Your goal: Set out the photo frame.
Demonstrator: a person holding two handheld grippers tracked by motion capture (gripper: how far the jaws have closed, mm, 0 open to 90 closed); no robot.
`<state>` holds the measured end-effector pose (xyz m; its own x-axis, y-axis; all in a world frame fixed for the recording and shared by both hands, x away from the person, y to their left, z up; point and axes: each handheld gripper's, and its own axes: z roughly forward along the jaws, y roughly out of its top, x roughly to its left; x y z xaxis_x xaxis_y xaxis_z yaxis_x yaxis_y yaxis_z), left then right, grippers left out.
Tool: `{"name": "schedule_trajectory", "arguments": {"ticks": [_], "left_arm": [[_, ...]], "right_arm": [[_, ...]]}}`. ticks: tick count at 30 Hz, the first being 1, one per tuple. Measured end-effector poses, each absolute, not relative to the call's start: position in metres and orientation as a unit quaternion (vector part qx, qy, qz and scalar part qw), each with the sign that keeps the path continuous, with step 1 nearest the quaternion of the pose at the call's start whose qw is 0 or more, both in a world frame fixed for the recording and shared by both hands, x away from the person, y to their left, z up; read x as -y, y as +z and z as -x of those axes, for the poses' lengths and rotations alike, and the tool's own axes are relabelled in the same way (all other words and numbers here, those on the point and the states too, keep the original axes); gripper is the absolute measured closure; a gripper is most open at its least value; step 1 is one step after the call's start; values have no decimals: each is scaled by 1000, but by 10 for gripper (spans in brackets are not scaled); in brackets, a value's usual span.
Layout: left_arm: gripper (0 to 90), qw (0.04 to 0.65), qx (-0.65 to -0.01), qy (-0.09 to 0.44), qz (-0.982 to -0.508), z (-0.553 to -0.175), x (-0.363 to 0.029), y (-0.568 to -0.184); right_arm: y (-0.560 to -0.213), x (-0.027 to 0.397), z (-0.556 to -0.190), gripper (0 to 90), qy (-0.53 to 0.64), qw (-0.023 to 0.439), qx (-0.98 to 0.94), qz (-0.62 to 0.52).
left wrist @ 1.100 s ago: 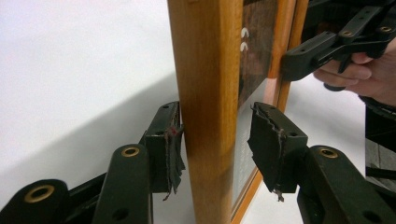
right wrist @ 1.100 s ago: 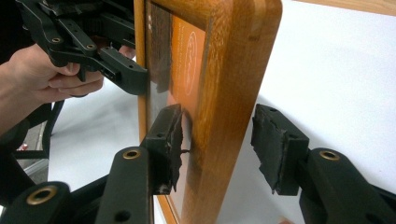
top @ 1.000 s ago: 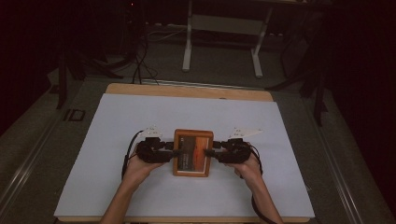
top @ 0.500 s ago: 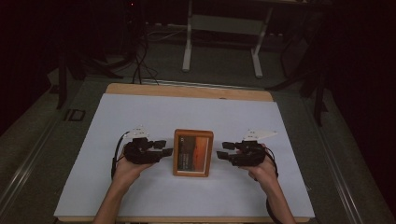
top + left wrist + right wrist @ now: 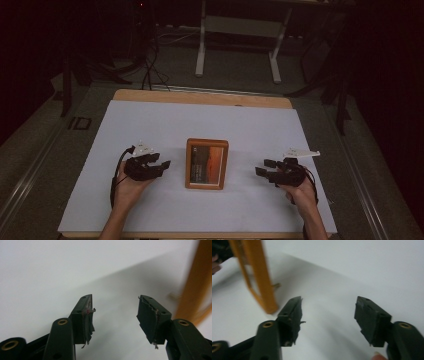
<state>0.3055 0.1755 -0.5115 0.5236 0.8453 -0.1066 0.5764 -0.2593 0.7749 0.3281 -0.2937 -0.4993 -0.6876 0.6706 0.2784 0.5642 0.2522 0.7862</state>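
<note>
The frame [image 5: 207, 163] lies flat on the sheet [image 5: 150, 125] between both grippers, apart from each. The left gripper [image 5: 162, 165] and the right gripper [image 5: 264, 167] have just been opening; their jaws gape empty, the frame's orange edge [image 5: 197, 285] off to one side.

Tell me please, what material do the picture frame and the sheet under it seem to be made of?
The rectangular orange-brown picture frame looks like wood with a smooth, perhaps varnished finish: its colour is warm and even, and its border is thick. The pale sheet covering the table looks like matte paper or thin board: flat, without shine, with straight edges. It could also be plastic.
</note>
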Motion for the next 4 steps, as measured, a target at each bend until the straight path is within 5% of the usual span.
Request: {"name": "schedule_trajectory", "arguments": {"ticks": [4], "left_arm": [[408,360,-482,190,-776,-308,-175,-522]], "right_arm": [[-511,311,-328,291,438,102,-779,-436]]}}
